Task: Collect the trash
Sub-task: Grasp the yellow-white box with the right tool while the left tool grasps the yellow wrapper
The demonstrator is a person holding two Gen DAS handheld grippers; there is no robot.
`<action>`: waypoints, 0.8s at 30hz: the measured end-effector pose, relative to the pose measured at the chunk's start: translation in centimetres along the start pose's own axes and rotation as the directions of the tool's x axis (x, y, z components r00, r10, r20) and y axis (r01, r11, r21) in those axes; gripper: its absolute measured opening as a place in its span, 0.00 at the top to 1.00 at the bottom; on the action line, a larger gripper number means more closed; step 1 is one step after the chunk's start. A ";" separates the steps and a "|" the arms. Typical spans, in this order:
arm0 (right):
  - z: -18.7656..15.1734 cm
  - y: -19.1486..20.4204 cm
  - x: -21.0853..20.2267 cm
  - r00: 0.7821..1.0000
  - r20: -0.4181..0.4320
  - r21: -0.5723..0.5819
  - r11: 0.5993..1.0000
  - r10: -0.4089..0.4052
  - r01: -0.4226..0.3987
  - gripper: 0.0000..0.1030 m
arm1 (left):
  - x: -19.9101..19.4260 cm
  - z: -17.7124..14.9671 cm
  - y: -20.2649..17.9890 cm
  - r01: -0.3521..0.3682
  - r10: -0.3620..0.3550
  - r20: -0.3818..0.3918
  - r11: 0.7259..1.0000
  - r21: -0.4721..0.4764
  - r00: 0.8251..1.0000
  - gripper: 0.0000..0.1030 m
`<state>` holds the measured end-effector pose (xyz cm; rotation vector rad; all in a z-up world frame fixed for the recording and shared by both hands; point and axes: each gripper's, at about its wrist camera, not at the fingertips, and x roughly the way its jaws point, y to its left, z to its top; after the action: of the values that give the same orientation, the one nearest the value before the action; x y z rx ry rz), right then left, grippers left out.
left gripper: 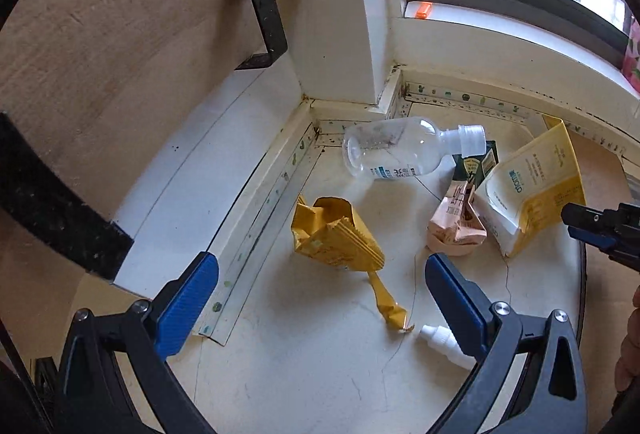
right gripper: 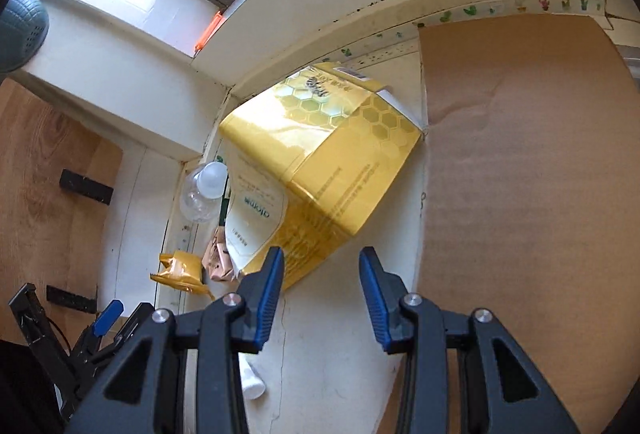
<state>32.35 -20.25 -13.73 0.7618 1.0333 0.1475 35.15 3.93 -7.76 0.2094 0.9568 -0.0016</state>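
Note:
Trash lies on a round white tabletop (left gripper: 312,366) in a corner under a window. In the left wrist view I see a clear plastic bottle (left gripper: 400,152) on its side, a crumpled yellow wrapper (left gripper: 336,238), a pink wrapper (left gripper: 456,222), a yellow and white bag (left gripper: 532,186) and a small white bottle (left gripper: 440,342). My left gripper (left gripper: 320,262) hangs open above the yellow wrapper, touching nothing. My right gripper (right gripper: 321,254) is open just short of the bag (right gripper: 320,154), with nothing between its pads. It also shows at the right edge (left gripper: 568,222).
A wooden board (left gripper: 120,54) with black brackets stands at the left. A cardboard sheet (right gripper: 520,194) lies right of the tabletop. A dark green packet (left gripper: 480,162) sits behind the pink wrapper. A white sill (left gripper: 500,46) and window run behind. A hand (left gripper: 632,334) shows at the right edge.

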 end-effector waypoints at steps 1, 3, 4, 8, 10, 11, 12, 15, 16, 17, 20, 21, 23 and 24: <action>0.2 -0.1 0.4 1.000 0.005 0.003 1.000 0.002 -0.003 0.62 | 0.3 0.2 0.0 0.002 -0.002 -0.004 1.000 -0.006 1.000 0.01; 0.4 -0.4 1.2 1.000 0.015 0.007 1.000 0.013 -0.013 0.62 | 1.1 0.6 0.0 0.009 -0.009 -0.014 1.000 -0.019 1.000 0.01; 0.5 -0.5 1.4 1.000 0.023 0.007 1.000 0.017 -0.017 0.62 | 1.4 0.8 0.0 0.010 -0.011 -0.019 1.000 -0.024 1.000 0.01; 0.6 0.0 1.4 0.997 0.074 -0.027 0.999 0.037 -0.035 0.62 | 2.7 1.1 0.0 -0.004 0.002 -0.048 0.999 -0.039 0.999 0.01; 0.7 0.2 1.4 0.995 0.089 -0.033 0.998 0.050 -0.047 0.62 | 3.1 1.2 0.0 -0.009 0.006 -0.056 0.999 -0.048 0.998 0.01; 0.7 0.2 1.4 0.994 0.094 -0.037 0.998 0.059 -0.056 0.62 | 3.3 1.2 0.1 -0.013 0.010 -0.056 0.998 -0.055 0.998 0.02; 0.7 0.4 1.3 0.992 0.107 -0.044 0.997 0.064 -0.059 0.64 | 3.4 1.2 0.2 -0.012 0.008 -0.052 0.998 -0.064 0.999 0.08; 0.5 1.0 0.6 0.988 0.131 -0.091 0.994 0.078 -0.066 0.83 | 4.2 1.3 0.5 0.034 -0.042 -0.077 0.994 -0.104 0.996 0.51; 0.4 1.2 0.4 0.987 0.134 -0.103 0.992 0.087 -0.073 0.84 | 4.6 1.3 0.7 0.053 -0.065 -0.094 0.991 -0.121 0.993 0.69; 0.3 1.6 0.1 0.985 0.145 -0.120 0.990 0.094 -0.077 0.87 | 5.1 1.3 1.0 0.064 -0.080 -0.109 0.988 -0.144 0.991 0.68; -0.2 2.6 -1.0 0.978 0.171 -0.185 0.979 0.116 -0.084 0.95 | 5.5 1.0 1.3 0.051 -0.068 -0.095 0.984 -0.168 0.993 0.84; -0.3 3.0 -1.3 0.977 0.175 -0.202 0.975 0.126 -0.089 0.97 | 5.4 0.9 1.5 0.053 -0.069 -0.092 0.984 -0.173 0.993 0.85; -0.5 3.5 -2.0 0.972 0.180 -0.224 0.969 0.148 -0.106 0.98 | 4.8 0.6 1.5 0.053 -0.067 -0.082 0.984 -0.170 0.994 0.88; -0.6 3.8 -2.4 0.970 0.186 -0.235 0.966 0.157 -0.112 0.98 | 4.5 0.5 1.4 0.057 -0.070 -0.076 0.985 -0.164 0.995 0.89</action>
<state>31.42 -18.25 -9.78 0.6282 0.7554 0.2922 38.26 5.60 -10.86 0.0291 1.0391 0.0264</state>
